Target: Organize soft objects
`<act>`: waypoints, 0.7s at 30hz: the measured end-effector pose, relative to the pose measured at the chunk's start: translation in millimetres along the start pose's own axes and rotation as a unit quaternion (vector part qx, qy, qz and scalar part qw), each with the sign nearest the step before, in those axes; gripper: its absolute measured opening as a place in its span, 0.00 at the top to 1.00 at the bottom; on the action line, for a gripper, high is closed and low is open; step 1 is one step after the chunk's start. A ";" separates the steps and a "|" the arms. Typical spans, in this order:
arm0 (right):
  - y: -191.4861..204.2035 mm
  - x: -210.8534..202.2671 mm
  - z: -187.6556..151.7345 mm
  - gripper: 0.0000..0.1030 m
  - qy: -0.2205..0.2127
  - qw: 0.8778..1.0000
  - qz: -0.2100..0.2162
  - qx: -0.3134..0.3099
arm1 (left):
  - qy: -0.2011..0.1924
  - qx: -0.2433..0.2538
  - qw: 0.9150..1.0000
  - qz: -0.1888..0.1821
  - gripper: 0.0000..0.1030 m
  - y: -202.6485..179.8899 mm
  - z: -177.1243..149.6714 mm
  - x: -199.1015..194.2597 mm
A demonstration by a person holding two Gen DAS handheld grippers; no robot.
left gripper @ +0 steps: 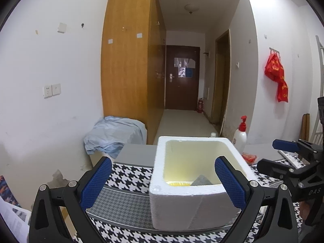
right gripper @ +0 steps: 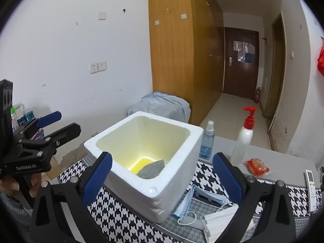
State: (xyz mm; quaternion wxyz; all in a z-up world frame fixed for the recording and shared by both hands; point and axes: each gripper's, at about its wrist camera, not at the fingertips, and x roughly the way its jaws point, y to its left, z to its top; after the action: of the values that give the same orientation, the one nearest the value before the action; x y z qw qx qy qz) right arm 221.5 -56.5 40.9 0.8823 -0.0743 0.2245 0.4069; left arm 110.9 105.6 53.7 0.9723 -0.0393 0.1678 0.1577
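A white foam box [left gripper: 190, 182] [right gripper: 145, 162] stands on the houndstooth cloth. Inside it lie a yellow sponge [right gripper: 139, 165] [left gripper: 178, 183] and a grey cloth pad [right gripper: 151, 171] [left gripper: 200, 180]. My left gripper [left gripper: 164, 182] is open, its blue pads [left gripper: 95, 182] on either side of the box's near left part, with nothing pressed. My right gripper [right gripper: 162, 180] is open above the box's near corner, nothing between its pads [right gripper: 97, 178]. Blue and white face masks [right gripper: 204, 208] lie on the cloth just right of the box.
Behind the box stand a blue spray bottle [right gripper: 207, 141] and a white pump bottle with a red top [right gripper: 244, 135] [left gripper: 240, 137]. A red packet [right gripper: 257, 167] and a white remote [right gripper: 311, 190] lie to the right. A light blue bundle [left gripper: 113, 135] sits beyond the table's [left gripper: 135, 154] far edge.
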 end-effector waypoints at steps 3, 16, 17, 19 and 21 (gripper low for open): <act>-7.0 -5.7 -1.4 0.02 -0.004 1.000 -0.008 0.004 | -0.002 0.003 1.000 -0.012 0.01 -7.0 -0.1 -2.0; -27.1 -39.1 -9.4 0.01 -0.027 0.999 -0.036 0.012 | -0.011 0.013 0.999 -0.049 0.01 -35.6 2.9 -9.9; -28.8 -41.4 -10.1 0.01 -0.028 0.999 -0.038 0.012 | -0.011 0.014 0.999 -0.049 0.01 -37.4 3.7 -9.7; -31.0 -47.7 -12.0 0.01 -0.033 0.998 -0.046 0.013 | -0.012 0.015 0.998 -0.052 0.01 -42.8 4.5 -10.7; -34.1 -51.9 -13.5 0.01 -0.035 0.998 -0.050 0.014 | -0.015 0.014 0.998 -0.059 0.01 -46.6 4.8 -12.1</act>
State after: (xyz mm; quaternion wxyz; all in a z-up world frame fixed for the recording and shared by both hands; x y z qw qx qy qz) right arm 213.2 -118.7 50.9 0.9097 -0.0588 0.1951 0.3617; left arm 116.5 58.5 63.4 0.9828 -0.0328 0.1528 0.0984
